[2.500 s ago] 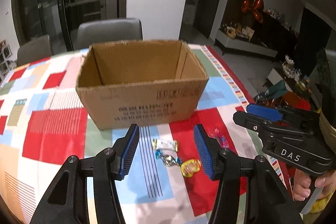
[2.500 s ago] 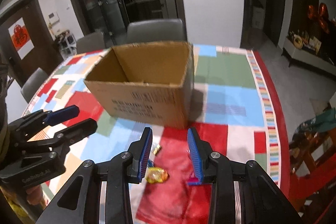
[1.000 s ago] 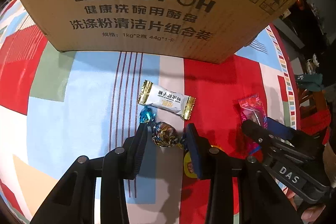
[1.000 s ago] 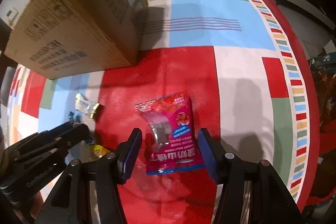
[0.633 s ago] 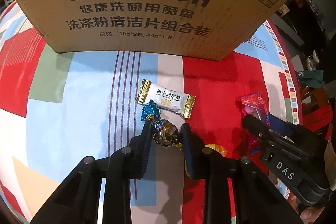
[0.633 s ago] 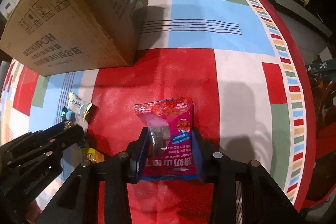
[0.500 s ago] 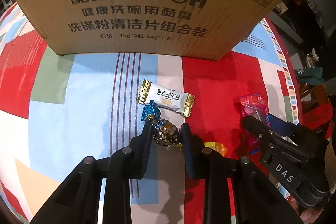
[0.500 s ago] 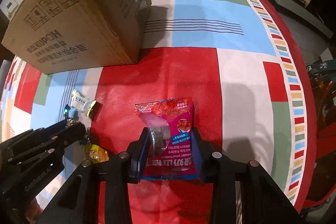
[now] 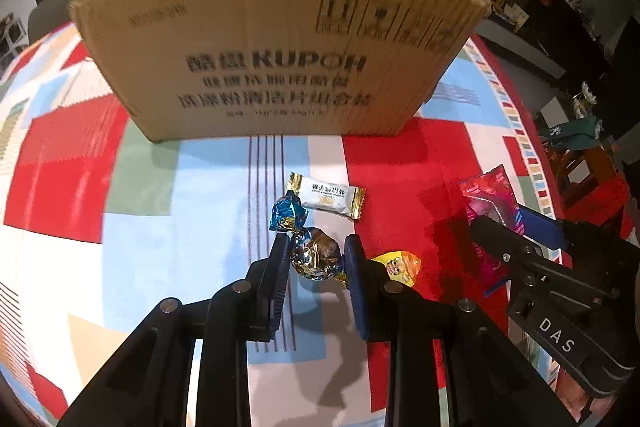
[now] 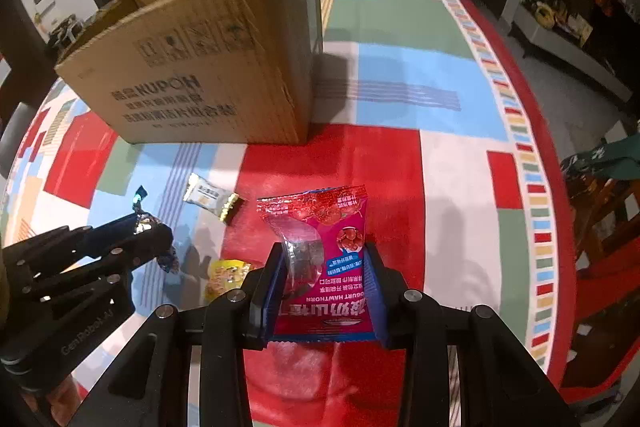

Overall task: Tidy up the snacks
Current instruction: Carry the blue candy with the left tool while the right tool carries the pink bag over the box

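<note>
Both claws have closed and come up off the tablecloth (image 9: 168, 187) since a second ago. The left gripper (image 9: 316, 267) is clamped on the foil candy (image 9: 316, 257); the right gripper (image 10: 326, 279) pinches the pink packet (image 10: 328, 247). Each snack looks lifted, though the fisheye makes that hard to judge. The cardboard box (image 9: 276, 39) stands open just behind, so dropping both in seems next. 2 sweets remain: the white candy (image 9: 326, 197) and the yellow one (image 9: 398, 265).
</note>
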Demonstrator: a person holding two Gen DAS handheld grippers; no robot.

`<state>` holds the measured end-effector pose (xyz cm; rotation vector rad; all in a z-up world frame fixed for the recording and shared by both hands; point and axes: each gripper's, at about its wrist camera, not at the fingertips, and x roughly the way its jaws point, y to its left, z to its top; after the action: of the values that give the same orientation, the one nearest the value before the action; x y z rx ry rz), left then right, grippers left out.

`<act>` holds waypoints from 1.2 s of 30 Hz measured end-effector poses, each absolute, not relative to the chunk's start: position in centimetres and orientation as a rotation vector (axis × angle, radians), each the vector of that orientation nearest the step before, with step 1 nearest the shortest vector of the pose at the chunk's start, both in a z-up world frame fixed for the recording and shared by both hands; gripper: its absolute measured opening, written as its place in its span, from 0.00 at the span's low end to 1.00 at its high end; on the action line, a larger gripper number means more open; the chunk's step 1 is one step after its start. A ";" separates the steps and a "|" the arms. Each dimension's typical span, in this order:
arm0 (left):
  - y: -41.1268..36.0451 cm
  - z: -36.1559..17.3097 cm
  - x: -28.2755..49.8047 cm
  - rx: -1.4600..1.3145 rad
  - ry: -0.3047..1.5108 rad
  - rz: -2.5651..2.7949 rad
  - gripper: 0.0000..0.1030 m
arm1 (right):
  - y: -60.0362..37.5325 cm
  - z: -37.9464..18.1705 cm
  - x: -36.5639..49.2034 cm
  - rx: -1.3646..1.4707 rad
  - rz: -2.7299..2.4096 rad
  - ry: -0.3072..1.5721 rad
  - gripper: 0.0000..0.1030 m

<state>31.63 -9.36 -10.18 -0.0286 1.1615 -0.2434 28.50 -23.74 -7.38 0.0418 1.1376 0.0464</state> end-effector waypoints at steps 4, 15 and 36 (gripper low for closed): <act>-8.6 -8.2 30.9 -0.021 1.110 -0.257 0.27 | -23.6 -6.2 28.0 0.050 0.058 1.106 0.37; -6.8 -3.6 29.3 -0.018 0.989 -0.279 0.27 | -22.1 -1.4 26.7 0.049 0.078 0.977 0.37; -4.2 4.1 27.4 -0.006 0.790 -0.323 0.27 | -20.4 5.4 25.7 0.095 0.152 0.805 0.37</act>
<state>27.44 -4.23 4.10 -0.0060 0.7895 -0.3227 25.66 -20.36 5.37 0.0945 0.8045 0.1517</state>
